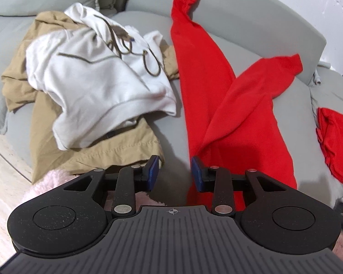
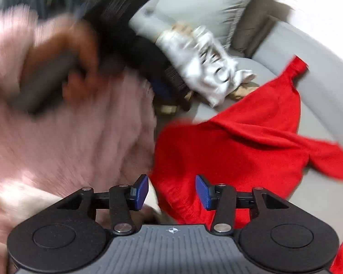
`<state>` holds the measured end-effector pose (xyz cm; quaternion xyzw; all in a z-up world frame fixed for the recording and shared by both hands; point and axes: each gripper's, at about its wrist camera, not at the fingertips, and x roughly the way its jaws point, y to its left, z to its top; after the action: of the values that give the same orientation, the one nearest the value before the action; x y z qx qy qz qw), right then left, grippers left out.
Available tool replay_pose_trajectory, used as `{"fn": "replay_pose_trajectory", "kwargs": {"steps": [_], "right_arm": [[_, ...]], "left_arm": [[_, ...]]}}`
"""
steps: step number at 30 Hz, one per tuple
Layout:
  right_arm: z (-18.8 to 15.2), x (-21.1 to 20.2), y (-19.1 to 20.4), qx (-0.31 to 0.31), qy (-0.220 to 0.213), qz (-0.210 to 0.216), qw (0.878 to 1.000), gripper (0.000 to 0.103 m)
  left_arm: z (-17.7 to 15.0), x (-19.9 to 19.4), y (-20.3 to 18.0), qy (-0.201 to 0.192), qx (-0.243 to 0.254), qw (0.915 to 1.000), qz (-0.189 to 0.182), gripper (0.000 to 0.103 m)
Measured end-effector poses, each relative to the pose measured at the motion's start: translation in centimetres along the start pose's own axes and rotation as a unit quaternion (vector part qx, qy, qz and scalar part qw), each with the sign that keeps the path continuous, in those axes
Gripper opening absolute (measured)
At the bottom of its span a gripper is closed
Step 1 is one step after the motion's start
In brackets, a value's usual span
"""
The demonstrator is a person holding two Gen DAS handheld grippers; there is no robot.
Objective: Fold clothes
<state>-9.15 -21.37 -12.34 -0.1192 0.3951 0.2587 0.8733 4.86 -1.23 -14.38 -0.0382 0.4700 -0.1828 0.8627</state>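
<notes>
Two red sleeves (image 1: 219, 96) cross on the grey sofa (image 1: 274, 36), running from the left gripper (image 1: 175, 173) toward twelve and two o'clock; the red top (image 2: 228, 150) lies spread and creased. At ten o'clock a white shirt (image 1: 98, 86) sits on tan trousers (image 1: 103, 150). The left gripper's jaws stand partly apart with nothing between them. The right gripper (image 2: 171, 191) is likewise parted over the red cloth's edge — not clamped on it. The right view is badly blurred — a hand (image 2: 64, 68) and pink fleece (image 2: 80, 137) at nine o'clock are smeared.
</notes>
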Motion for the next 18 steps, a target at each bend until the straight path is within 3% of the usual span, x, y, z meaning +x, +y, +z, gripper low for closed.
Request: {"fn": "replay_pose_trajectory", "kwargs": {"steps": [4,5,7,10,12,13,15,18], "right_arm": [[-0.2,-1.5,-3.6,0.066,-0.010,-0.067,0.996,0.036],[-0.4,-1.0,-4.4,0.078,-0.002,-0.094,0.992,0.021],[-0.9,0.5,-5.6,0.118,0.004,-0.092,0.989,0.016],[-2.3,2.7,-5.5,0.136,0.031,-0.084,0.987,0.015],[-3.2,4.2,-5.2,0.131,0.058,-0.086,0.986,0.013],[-3.7,4.9,-5.0,0.129,0.072,-0.088,0.985,0.010],[-4.3,5.3,-4.9,0.131,0.090,-0.088,0.983,0.010],[-3.5,3.2,-5.5,0.142,0.073,-0.088,0.983,0.013]], "left_arm": [[-1.1,-0.4,-2.8,0.008,0.048,0.9979,-0.041,0.021],[-1.8,0.2,-4.1,0.024,0.075,0.9958,-0.046,0.016],[-3.2,1.5,-6.3,0.047,0.119,0.9909,-0.044,0.015],[-4.3,4.3,-8.0,0.109,0.155,0.9817,0.017,0.017],[-4.7,6.3,-6.8,0.156,0.121,0.9769,0.081,0.015],[-4.6,6.7,-5.7,0.170,0.089,0.9768,0.095,0.005],[-4.2,6.2,-4.5,0.169,0.052,0.9802,0.088,0.006],[-3.4,3.6,-5.0,0.100,0.067,0.9914,0.052,0.013]]}}
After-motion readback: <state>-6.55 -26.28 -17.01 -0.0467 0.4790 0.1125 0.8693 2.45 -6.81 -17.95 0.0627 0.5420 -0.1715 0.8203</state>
